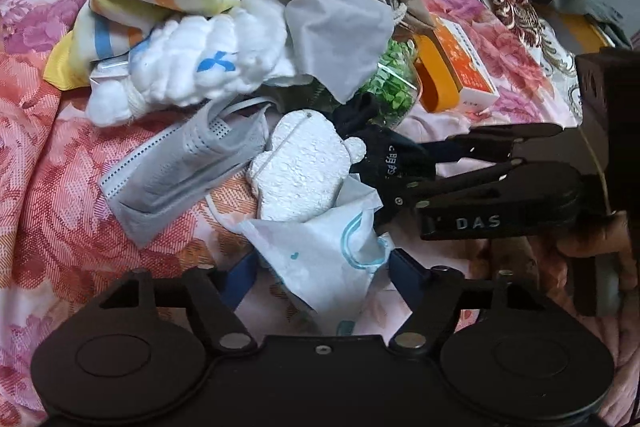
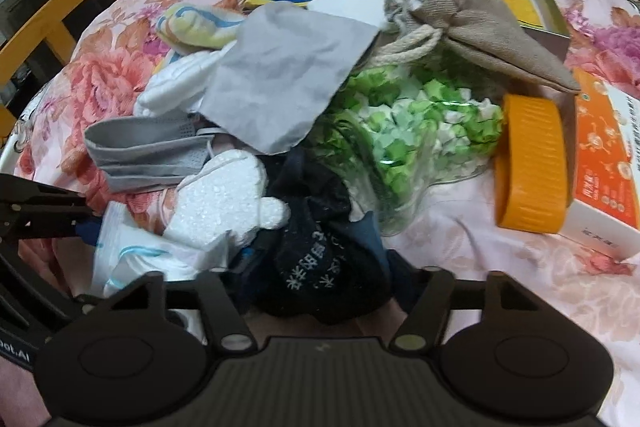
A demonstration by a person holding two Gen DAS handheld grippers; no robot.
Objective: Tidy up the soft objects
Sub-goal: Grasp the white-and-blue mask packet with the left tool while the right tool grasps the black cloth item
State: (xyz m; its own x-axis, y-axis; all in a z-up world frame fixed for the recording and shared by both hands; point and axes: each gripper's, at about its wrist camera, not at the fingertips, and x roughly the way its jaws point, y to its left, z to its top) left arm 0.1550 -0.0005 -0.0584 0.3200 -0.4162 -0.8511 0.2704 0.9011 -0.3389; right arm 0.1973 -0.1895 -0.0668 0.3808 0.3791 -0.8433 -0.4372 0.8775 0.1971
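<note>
Black sock (image 2: 324, 263) sits right between the right tongs (image 2: 324, 283), gripped; left tongs (image 1: 320, 267) stand wide around the white wrapper (image 1: 320, 267), foam bear (image 1: 304, 171) just ahead.

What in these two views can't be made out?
- Left tongs: the white mask covers the tips, so the grip is unclear.
- Right tongs: the black sock hides the tips in the right wrist view.
- Orange box: cut by the right edge, print too small.
- Jar: rim hidden under the gray cloth.
</note>
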